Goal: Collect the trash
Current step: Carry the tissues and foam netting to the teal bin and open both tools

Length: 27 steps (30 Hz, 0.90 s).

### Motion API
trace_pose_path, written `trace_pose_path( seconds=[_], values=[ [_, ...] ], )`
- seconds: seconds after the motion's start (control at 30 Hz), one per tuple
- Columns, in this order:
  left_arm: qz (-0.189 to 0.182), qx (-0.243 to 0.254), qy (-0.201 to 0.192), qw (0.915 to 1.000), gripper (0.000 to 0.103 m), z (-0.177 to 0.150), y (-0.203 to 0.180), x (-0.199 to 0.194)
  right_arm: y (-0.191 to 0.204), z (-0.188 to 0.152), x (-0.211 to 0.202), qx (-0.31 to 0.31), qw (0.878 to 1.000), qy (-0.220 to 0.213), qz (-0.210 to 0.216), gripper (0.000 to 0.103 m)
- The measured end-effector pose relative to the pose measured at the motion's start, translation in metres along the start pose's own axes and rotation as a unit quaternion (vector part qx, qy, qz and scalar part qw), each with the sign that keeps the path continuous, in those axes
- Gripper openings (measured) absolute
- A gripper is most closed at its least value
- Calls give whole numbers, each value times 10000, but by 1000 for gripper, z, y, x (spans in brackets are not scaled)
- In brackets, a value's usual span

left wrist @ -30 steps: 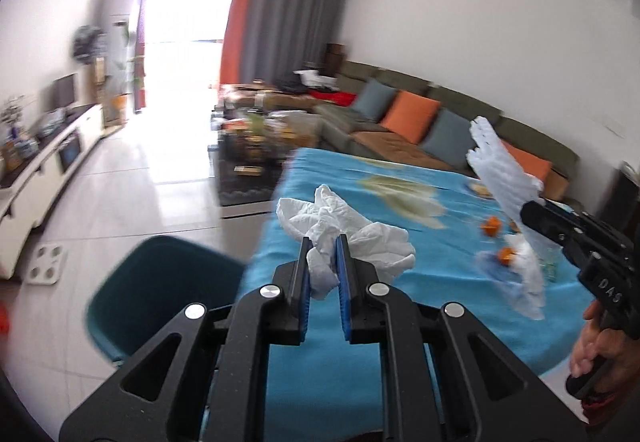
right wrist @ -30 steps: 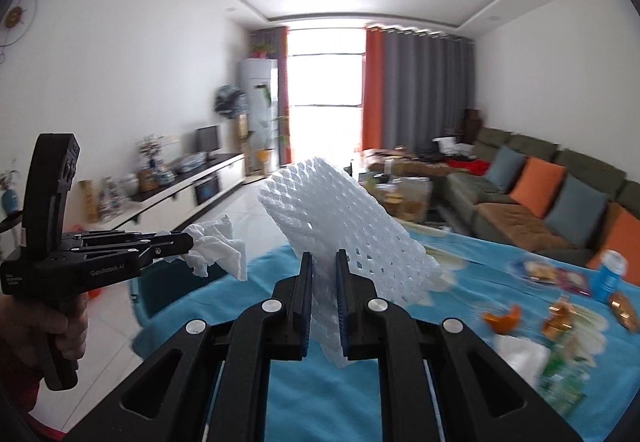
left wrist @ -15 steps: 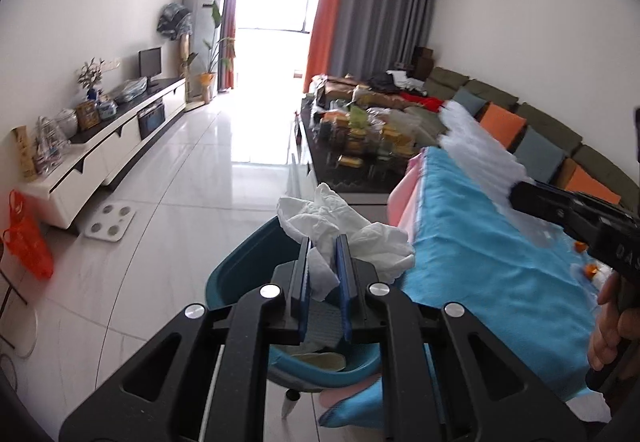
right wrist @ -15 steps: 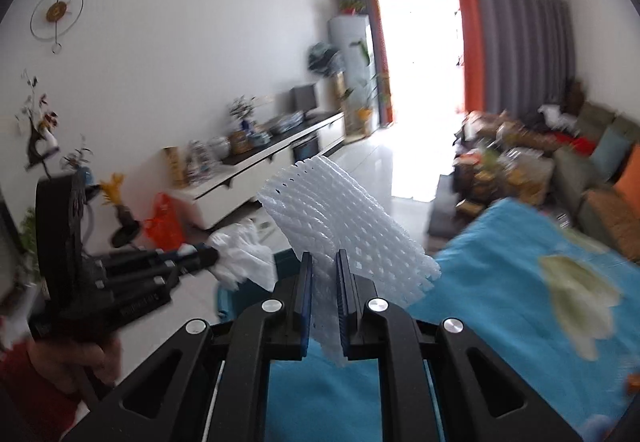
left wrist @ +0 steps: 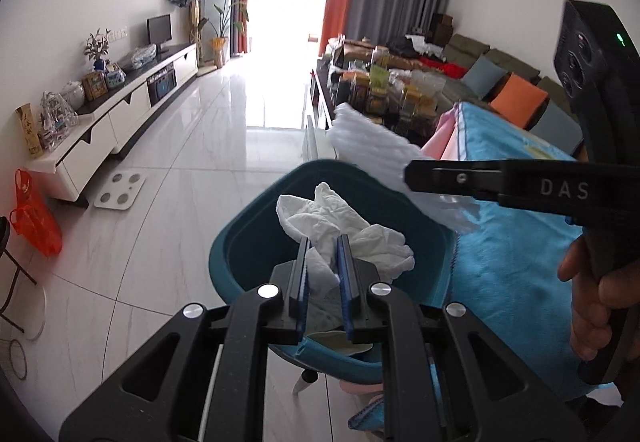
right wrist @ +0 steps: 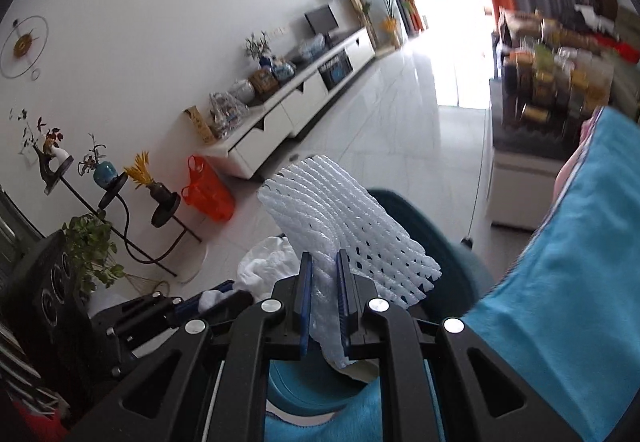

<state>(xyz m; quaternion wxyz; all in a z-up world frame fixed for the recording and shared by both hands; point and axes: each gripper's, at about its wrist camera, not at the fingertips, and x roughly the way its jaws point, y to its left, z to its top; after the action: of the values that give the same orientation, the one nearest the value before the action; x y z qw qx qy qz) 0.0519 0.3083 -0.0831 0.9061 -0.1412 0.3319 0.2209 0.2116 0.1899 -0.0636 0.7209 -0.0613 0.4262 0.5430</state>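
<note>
My left gripper [left wrist: 322, 242] is shut on a crumpled white tissue [left wrist: 340, 226] and holds it above a teal bin [left wrist: 248, 242] beside the table. My right gripper [right wrist: 323, 262] is shut on a white foam fruit net [right wrist: 348, 226], also over the teal bin [right wrist: 440, 238]. In the left wrist view the right gripper [left wrist: 408, 172] reaches in from the right with the foam net [left wrist: 372, 146] above the bin's far rim. The left gripper [right wrist: 224, 294] with the tissue [right wrist: 264, 262] shows at the lower left of the right wrist view.
A table with a blue cloth [left wrist: 516, 242] stands right of the bin. A white TV cabinet [left wrist: 120, 114] lines the left wall, with an orange bag [left wrist: 34, 214] and a scale [left wrist: 120, 190] on the tiled floor. A cluttered coffee table [left wrist: 384, 90] and sofa are beyond.
Both grippers swung left from over the table to above the teal bin, still holding the tissue and the foam net. They now tilt downward, closer to the bin.
</note>
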Motion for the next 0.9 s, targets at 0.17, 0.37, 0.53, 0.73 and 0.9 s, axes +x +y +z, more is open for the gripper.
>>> trace_pose_path(
  seconds=[0.17, 0.37, 0.53, 0.73, 0.9],
  values=[
    [78, 61, 249, 9996, 17, 4, -12, 26, -6, -5, 15, 108, 9995, 271, -97, 17],
    [132, -113, 348, 9992, 53, 3, -18, 40, -17, -8, 14, 290, 9990, 342, 76, 32],
    [123, -185, 185, 9996, 82, 3, -20, 25, -22, -6, 6, 355, 9990, 219, 126, 57],
    [299, -279, -209, 9989, 97, 8, -16, -7, -23, -5, -18, 365, 9989, -190, 211, 65],
    [295, -364, -435, 9980, 97, 12, -12, -29, -24, -6, -49, 292, 9975, -621, 164, 70]
  ],
)
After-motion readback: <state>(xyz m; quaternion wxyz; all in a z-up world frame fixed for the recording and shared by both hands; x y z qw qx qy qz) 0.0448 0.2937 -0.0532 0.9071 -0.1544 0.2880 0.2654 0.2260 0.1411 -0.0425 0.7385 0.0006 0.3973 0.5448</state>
